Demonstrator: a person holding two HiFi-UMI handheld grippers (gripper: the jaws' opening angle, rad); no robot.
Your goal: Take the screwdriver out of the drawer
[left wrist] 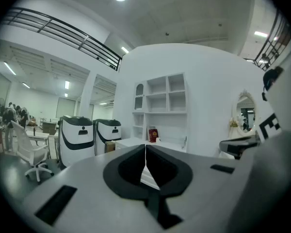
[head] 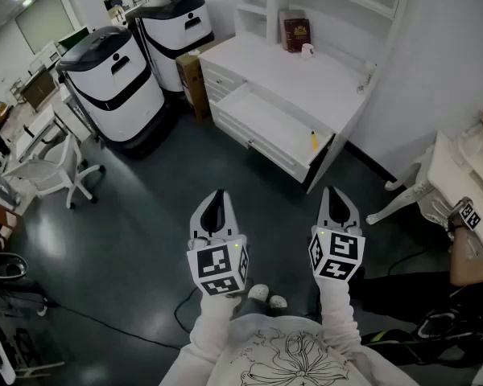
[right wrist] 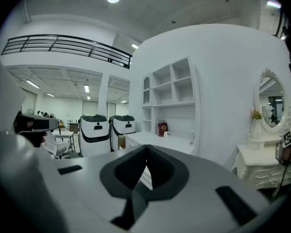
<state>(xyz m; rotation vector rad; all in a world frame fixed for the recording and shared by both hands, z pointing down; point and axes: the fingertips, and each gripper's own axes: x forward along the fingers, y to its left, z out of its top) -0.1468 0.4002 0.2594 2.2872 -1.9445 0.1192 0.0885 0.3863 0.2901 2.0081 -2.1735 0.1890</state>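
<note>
A white cabinet has its top drawer [head: 267, 125] pulled open. A small yellow-handled screwdriver [head: 314, 140] lies in the drawer near its right front corner. My left gripper [head: 216, 193] and right gripper [head: 335, 191] hang side by side over the dark floor, well short of the drawer, both pointing toward it. Each one is shut with its jaw tips together and nothing between them. The left gripper view shows the shut left gripper [left wrist: 146, 147] aimed at the cabinet. In the right gripper view the right gripper [right wrist: 146, 149] is likewise shut.
Two large white-and-black machines [head: 117, 81] stand left of the cabinet with a cardboard box [head: 192, 81] between. A red box [head: 295, 33] and small white cup [head: 307, 51] sit on the countertop. An office chair [head: 58, 167] is at left, a white ornate table [head: 451, 179] at right.
</note>
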